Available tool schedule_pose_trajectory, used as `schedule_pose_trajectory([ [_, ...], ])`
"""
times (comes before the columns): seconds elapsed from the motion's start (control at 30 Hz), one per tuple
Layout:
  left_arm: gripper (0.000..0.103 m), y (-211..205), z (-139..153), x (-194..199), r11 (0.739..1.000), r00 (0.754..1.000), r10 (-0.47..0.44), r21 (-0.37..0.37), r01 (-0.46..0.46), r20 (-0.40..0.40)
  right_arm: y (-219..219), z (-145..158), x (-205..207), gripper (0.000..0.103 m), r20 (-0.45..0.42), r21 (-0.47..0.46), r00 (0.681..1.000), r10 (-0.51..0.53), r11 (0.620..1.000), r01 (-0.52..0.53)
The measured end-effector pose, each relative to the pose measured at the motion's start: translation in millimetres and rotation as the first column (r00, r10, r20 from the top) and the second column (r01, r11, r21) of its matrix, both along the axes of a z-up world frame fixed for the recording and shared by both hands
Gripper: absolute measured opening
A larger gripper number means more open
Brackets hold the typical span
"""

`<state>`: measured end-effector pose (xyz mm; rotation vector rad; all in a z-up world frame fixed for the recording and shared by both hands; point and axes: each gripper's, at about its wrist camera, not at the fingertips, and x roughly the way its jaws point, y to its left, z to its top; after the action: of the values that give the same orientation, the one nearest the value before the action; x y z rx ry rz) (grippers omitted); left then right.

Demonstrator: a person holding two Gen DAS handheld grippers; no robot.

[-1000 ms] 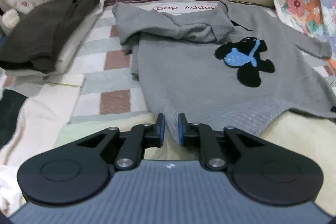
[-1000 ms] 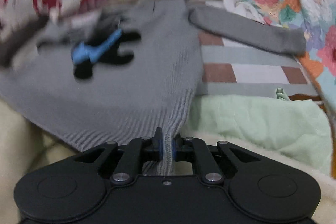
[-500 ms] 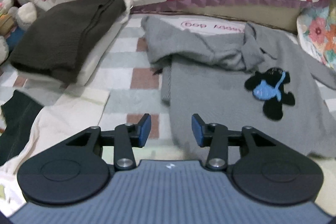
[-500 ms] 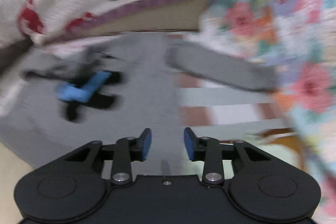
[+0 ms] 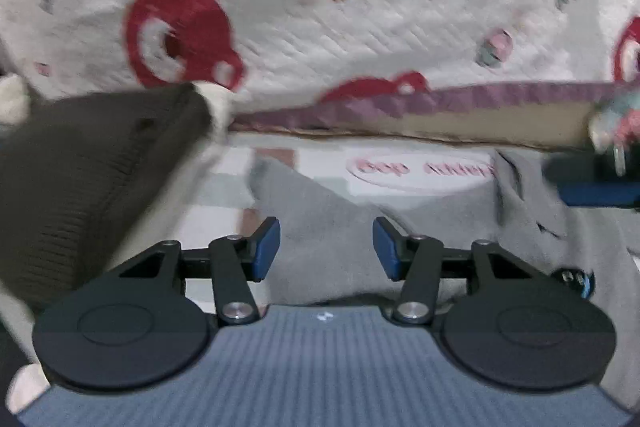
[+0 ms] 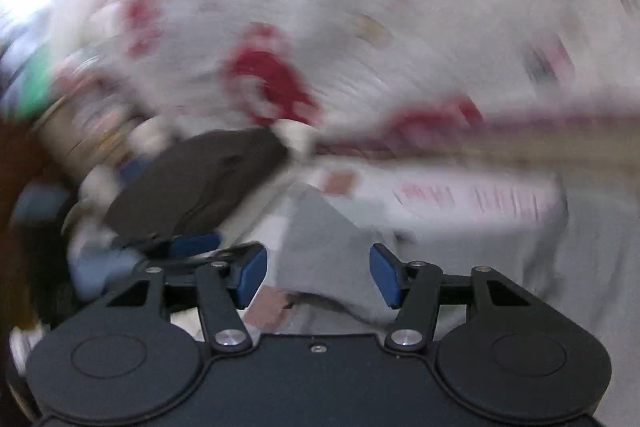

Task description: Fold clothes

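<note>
A grey sweater point(image 5: 328, 243) lies spread on the checked bed cover, its folded-over left sleeve and shoulder nearest me. My left gripper point(image 5: 326, 251) hangs open just above that sleeve, nothing between its blue pads. The right wrist view is blurred: the same grey sleeve point(image 6: 320, 247) shows between the fingers of my right gripper point(image 6: 318, 277), which is open and holds nothing. A blue and black part of the right gripper point(image 5: 596, 183) shows at the right edge of the left wrist view. A bit of the sweater's black and blue bear patch point(image 5: 576, 277) peeks out at the right.
A folded dark brown garment point(image 5: 88, 163) rests on a white one at the left, also seen as a dark brown stack point(image 6: 200, 183) in the right wrist view. A white quilt with red bears point(image 5: 320, 11) rises behind the bed. A pink oval print point(image 5: 420, 169) marks the cover.
Both grippers let go of the sweater's bottom hem, opened wide, and moved forward over the sweater to its upper left sleeve area. The right gripper swung left fast.
</note>
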<state>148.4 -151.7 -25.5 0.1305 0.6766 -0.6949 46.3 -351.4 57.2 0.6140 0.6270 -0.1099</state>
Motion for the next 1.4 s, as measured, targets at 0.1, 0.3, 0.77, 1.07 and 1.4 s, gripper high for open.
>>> schedule_pose_trajectory([
  [0.1, 0.063, -6, -39, -17, 0.994, 0.995, -0.102, 0.05, 0.102, -0.002, -24, -64, -12, 0.063, -0.063, 0.172, 0.993, -0.097, 0.979, 0.107],
  [0.3, 0.071, -52, -66, -35, 0.919, 0.934, -0.291, 0.334, 0.211, 0.209, -27, -139, -18, 0.062, -0.172, 0.253, 0.968, -0.185, 0.941, 0.225],
  [0.77, 0.066, -45, -92, 5, 0.956, 0.952, -0.157, 0.282, 0.08, 0.262, -35, -173, -15, 0.067, 0.03, 0.5, 0.975, -0.22, 0.848, 0.176],
  [1.07, 0.007, -35, -73, 14, 0.981, 0.947, -0.064, 0.195, 0.002, 0.316, -32, -195, -12, 0.067, -0.035, 0.556, 0.975, -0.22, 0.807, 0.202],
  [1.4, 0.007, -14, -51, 33, 0.995, 0.951, 0.061, 0.053, -0.081, 0.302, -25, -184, -10, 0.067, -0.003, 0.514, 0.966, -0.258, 0.828, 0.223],
])
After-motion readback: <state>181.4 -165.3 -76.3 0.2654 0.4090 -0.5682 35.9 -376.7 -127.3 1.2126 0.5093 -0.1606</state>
